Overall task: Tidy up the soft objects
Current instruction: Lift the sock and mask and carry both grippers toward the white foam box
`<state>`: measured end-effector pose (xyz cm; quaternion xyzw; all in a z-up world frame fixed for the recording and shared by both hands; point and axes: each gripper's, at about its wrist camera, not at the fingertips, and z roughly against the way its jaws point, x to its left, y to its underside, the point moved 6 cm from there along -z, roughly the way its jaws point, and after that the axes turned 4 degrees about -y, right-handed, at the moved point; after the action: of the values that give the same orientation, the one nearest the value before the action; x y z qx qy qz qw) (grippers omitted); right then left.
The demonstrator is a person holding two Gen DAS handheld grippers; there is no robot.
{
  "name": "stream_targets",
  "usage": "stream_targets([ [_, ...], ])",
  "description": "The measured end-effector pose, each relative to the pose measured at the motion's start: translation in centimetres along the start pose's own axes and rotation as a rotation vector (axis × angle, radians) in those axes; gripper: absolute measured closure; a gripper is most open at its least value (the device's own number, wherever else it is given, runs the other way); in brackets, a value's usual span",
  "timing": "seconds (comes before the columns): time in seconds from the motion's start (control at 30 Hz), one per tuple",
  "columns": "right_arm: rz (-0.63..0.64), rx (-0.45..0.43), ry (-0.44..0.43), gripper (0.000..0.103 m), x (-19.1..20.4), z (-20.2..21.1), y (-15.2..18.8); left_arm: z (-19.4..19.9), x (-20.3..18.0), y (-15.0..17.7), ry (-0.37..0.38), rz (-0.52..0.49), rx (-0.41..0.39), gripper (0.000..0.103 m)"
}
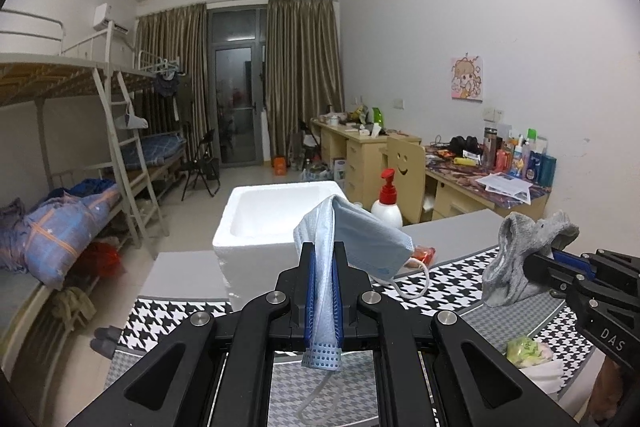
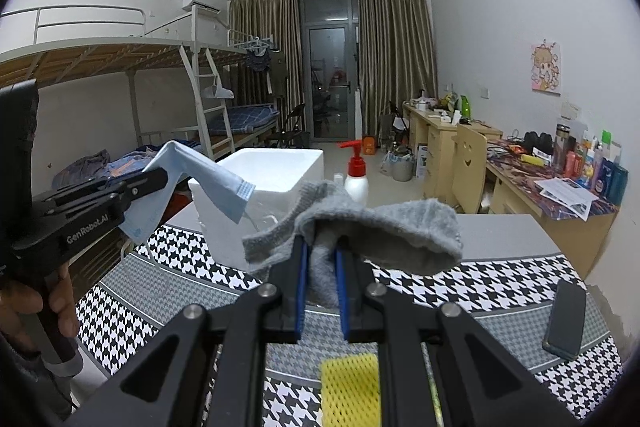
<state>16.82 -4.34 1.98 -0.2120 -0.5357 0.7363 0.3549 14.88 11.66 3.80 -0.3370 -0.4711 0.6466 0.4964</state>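
- Mask (image 1: 356, 239) pinched flat in left gripper (image 1: 323, 259), jaws fully shut on it, strap dangling below.
- Sock (image 2: 360, 227) clamped in right gripper (image 2: 321, 259), jaws nearly closed around bunched fabric.
- Both raised clear of cloth (image 2: 480, 291), just short of foam box (image 2: 264, 179), probably for dropping in.
- Bottle (image 2: 357, 179) beside box; yellow sponge (image 2: 350, 387) and phone (image 2: 566, 319) lying on cloth.

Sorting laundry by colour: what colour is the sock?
Grey; the sock shows best in the right wrist view.
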Motion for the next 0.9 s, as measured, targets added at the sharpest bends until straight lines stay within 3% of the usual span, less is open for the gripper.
stream_targets([
  [0.9, 0.058, -0.008, -0.035, 0.086, 2.3, -2.9, -3.8, -1.8, 1.3, -2.7, -0.017, 0.004, -0.007, 0.095],
])
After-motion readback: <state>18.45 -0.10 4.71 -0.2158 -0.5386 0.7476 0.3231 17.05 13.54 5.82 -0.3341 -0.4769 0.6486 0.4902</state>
